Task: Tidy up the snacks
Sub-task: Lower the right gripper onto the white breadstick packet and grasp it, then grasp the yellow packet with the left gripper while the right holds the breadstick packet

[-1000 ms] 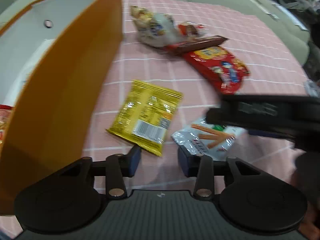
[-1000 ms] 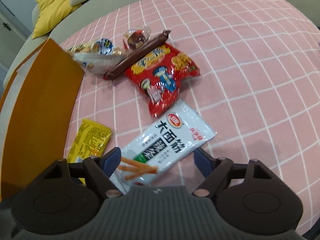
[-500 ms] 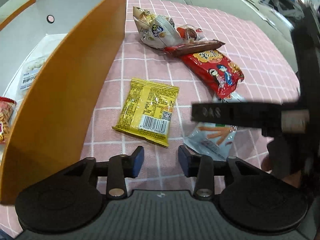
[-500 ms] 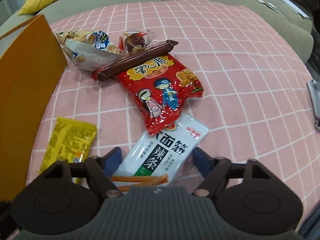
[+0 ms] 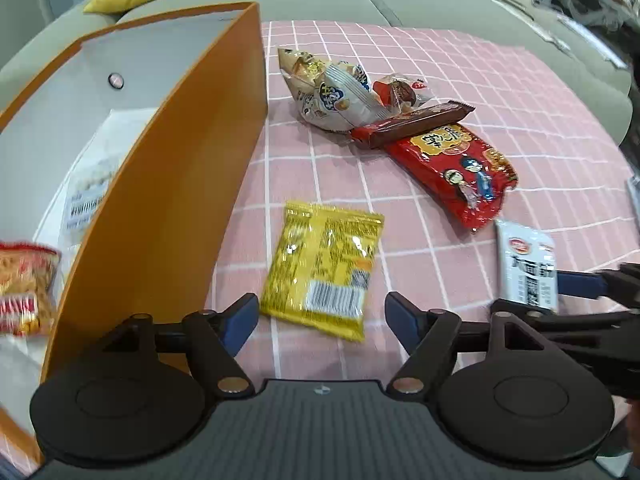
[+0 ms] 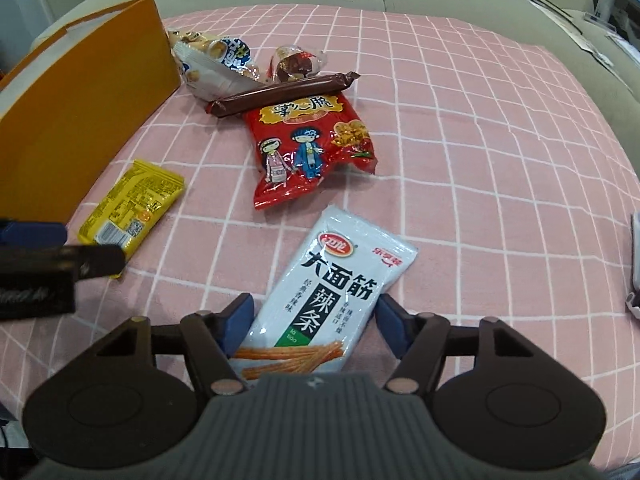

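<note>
Left gripper [image 5: 320,316]: jaws spreading wide, the near end of the yellow snack packet [image 5: 324,268] between them, untouched. Right gripper [image 6: 314,324]: jaws closing around the white spicy-strip packet [image 6: 332,292], pads not yet pressing. Farther on the pink checked cloth [image 6: 480,128]: red snack bag [image 6: 308,148], brown bar [image 6: 280,90], pale biscuit bag [image 6: 212,64]. Orange box [image 5: 168,208] at left, holding packets.

"大面筋 辣条" on white packet [image 6: 336,292]
</note>
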Tool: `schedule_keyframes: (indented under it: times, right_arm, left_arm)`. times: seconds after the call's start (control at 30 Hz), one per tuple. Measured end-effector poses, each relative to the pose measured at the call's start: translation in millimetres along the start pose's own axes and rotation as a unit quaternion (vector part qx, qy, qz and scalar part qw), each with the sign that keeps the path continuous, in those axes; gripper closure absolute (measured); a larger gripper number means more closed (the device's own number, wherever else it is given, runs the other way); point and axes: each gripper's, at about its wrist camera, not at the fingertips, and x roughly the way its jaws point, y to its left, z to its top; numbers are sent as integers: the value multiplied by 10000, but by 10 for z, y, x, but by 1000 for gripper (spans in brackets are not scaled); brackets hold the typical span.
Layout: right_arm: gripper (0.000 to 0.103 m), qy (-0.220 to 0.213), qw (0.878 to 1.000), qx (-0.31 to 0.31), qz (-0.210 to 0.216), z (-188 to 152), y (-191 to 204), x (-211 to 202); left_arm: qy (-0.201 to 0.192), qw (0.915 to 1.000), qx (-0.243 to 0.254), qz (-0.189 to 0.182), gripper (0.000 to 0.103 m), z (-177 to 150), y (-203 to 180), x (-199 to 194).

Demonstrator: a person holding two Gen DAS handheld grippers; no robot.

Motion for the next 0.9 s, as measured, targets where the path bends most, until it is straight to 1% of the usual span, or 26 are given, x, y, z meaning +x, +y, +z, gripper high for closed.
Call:
schedule_keyframes:
  times: [0.1,0.17,0.2,0.37,0.43,0.53,0.57,0.6,0.63,0.7,0.73,0.77,0.9]
  right_arm:
    - [38,-48,9998,158,93,12,-15,-37]
    - [30,-41,9995,283,114,24,-9,-52]
    - [28,-36,9993,370,103,27,-8,-49]
    - [23,163,9957,909,-53,-5,-1,-11]
    - [21,148,9959,872,-179,-17,71,5]
    - [21,132,9969,655,-421,-20,198,41]
    - [23,114,9972,575,-471,-25,222,46]
    - [25,81,9974,475,-535,-30,252,42]
    - [31,32,9976,386,-572,-36,274,32]
    - [39,-56,9981,301,-541,-45,284,11]
    - [46,-93,9982,267,-537,-48,288,1]
    - [50,-114,9982,253,-523,-50,283,-6]
    - [53,-135,9985,234,-471,-51,266,-8]
  left_arm:
    - [105,9992,344,151,18,81,-65,152]
    - [138,9986,457,218,18,117,-94,223]
    - [148,9984,492,231,17,136,-101,258]
    - [76,9992,379,98,15,219,-80,348]
    - [92,9994,322,11,12,240,-71,375]
    - [127,9995,272,-35,12,253,-67,380]
    - [133,9996,242,-58,15,250,-64,375]
    - [131,9996,218,-90,21,243,-62,367]
    - [127,9997,204,-103,24,240,-68,359]
    - [86,9996,242,-127,39,225,-93,327]
    - [72,9995,280,-132,40,215,-112,313]
    - [72,9994,302,-127,41,209,-127,306]
    - [75,9994,317,-92,41,169,-175,278]
